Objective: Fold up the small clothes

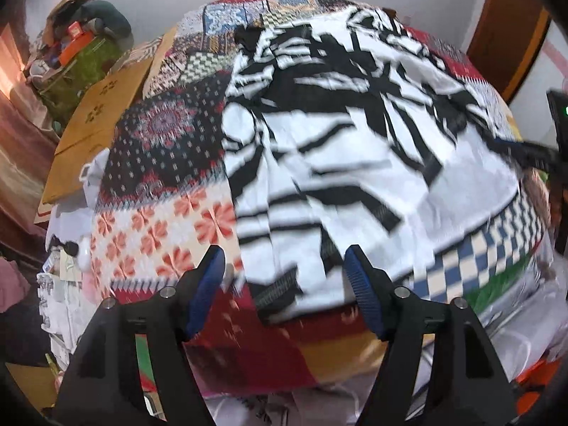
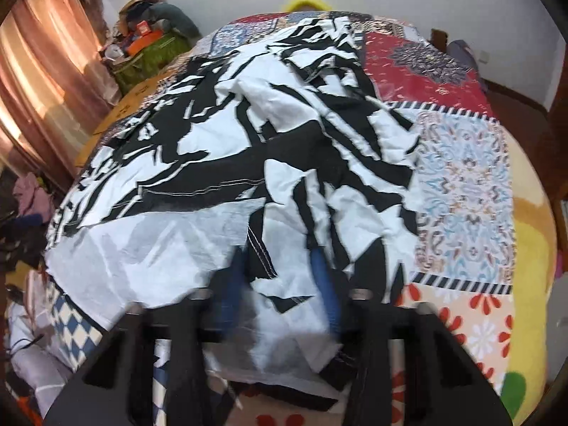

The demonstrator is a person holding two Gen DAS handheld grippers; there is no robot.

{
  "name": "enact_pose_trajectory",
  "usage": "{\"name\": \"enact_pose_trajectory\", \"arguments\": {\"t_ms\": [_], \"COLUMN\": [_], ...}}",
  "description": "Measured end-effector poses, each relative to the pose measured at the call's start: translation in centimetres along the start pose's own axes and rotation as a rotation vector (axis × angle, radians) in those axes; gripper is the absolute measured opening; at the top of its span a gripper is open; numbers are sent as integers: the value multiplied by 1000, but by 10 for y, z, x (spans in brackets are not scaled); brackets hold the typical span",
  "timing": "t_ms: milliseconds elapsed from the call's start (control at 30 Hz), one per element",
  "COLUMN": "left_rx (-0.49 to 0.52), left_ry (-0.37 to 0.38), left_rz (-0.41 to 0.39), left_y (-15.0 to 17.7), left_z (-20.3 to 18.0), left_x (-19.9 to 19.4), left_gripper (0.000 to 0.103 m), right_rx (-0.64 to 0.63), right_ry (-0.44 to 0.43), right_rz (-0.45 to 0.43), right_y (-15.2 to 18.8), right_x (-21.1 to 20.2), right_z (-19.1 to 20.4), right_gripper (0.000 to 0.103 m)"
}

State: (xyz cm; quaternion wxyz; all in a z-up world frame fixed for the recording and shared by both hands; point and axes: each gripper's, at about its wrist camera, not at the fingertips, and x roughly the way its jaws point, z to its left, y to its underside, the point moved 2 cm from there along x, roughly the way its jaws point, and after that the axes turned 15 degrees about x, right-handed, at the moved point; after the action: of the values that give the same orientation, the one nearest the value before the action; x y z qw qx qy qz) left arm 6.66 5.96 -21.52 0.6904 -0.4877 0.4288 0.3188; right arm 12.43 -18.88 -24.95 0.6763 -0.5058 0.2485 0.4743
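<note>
A black-and-white patterned garment (image 1: 348, 149) lies spread on a patchwork bedcover (image 1: 159, 163). My left gripper (image 1: 284, 266) is open, its blue-padded fingers on either side of the garment's near hem, slightly above it. In the right wrist view the same garment (image 2: 220, 149) is rumpled, with a fold of cloth lying between my right gripper's blue fingers (image 2: 280, 284). The jaws stand partly apart with cloth between them; motion blur hides whether they pinch it. The right gripper also shows at the right edge of the left wrist view (image 1: 553, 156).
The bedcover (image 2: 461, 184) covers a bed. A flat cardboard box (image 1: 96, 124) lies off its left side. A pile of clutter with a green cloth (image 1: 78, 60) stands at the back left. Pink curtains (image 2: 42, 71) hang on the left. A wooden door (image 1: 507, 28) is at the right.
</note>
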Motion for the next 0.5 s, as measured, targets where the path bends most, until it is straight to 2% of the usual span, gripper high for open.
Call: {"name": "enact_pose_trajectory", "arguments": {"t_ms": [33, 167, 267, 333, 367, 400, 433, 467, 500], "left_rx": [5, 6, 3, 14, 20, 28, 32, 31, 19], "left_ry": [-3, -38, -60, -75, -82, -93, -102, -119, -135], "left_rz": [9, -4, -23, -43, -48, -56, -62, -67, -76], "left_y": [4, 7, -1, -8, -11, -15, -17, -19, -20], "left_z": [-3, -7, -6, -8, -10, -12, -13, -12, -9], "left_x": [3, 6, 9, 10, 10, 9, 8, 7, 4], "left_gripper": [73, 75, 73, 62, 50, 31, 21, 8, 4], "right_rx": [-6, -36, -9, 8, 13, 19, 24, 27, 31], "right_ry": [7, 31, 13, 1, -3, -5, -8, -9, -11], "right_rz": [1, -37, -87, -124, -138, -156, -169, -180, -192], "right_y": [2, 6, 5, 4, 3, 3, 5, 5, 6], "right_x": [-1, -14, -33, -48, -54, -61, -67, -72, -77], "right_z": [0, -2, -8, -12, -13, -15, -16, -18, -20], "right_gripper": [8, 4, 4, 4, 4, 4, 4, 4, 4]}}
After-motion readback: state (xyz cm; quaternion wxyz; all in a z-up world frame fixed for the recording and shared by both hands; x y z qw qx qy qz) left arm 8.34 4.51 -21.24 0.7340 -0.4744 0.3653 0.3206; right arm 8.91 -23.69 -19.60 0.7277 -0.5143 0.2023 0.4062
